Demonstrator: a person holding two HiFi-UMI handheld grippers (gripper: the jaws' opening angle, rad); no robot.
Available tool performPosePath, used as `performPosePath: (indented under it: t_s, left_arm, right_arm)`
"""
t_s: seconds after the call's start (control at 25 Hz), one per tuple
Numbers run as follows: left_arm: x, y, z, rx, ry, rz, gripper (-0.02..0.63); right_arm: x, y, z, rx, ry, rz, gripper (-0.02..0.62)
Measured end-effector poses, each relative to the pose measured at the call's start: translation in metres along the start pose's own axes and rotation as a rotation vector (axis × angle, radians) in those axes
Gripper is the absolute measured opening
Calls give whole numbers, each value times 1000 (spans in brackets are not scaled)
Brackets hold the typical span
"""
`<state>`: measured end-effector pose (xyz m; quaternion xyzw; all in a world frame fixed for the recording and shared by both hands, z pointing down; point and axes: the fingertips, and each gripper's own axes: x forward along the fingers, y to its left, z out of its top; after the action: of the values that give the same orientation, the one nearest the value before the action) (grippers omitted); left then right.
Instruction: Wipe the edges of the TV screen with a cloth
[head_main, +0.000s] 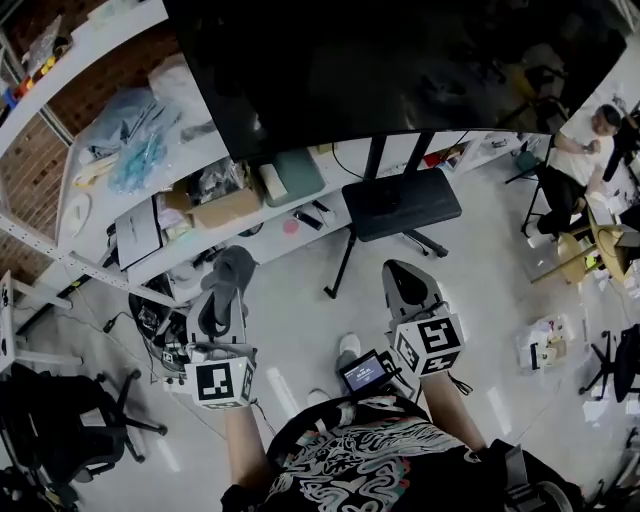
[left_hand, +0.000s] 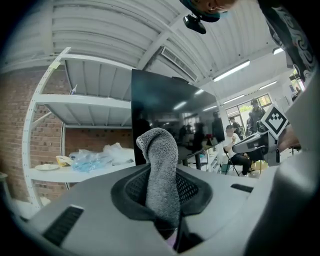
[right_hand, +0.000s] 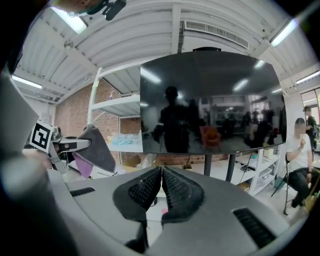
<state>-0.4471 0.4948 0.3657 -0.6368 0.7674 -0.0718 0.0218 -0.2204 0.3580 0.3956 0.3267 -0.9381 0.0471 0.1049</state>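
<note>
- Head view cuts the TV screen (head_main: 400, 60) off at its top; I see only a dark, glossy lower part, ahead of both claws.
- I hold the left gripper (left_hand: 161, 192) pointing forward, its jaws clamped on a grey, fluffy cloth (left_hand: 161, 165) that stands upright between them.
- Beside it, the right gripper (right_hand: 161, 187) has its ribbed pads (right_hand: 142, 192) pressed together, with nothing between them.

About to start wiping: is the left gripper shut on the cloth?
Shut. The left gripper clamps the grey cloth between its jaws, with the folded end poking out beyond them.
</note>
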Motion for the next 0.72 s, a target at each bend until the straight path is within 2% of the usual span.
performPosePath:
  t_s: [0.28,0.72]
  left_arm:
    - [77,17,-10,-17,52,48,69]
    - [160,22,-29,-47,136,129,69]
  right_arm:
    - [74,-39,10,15,36,38,29]
    - [136,-95,19,30,46,92,29]
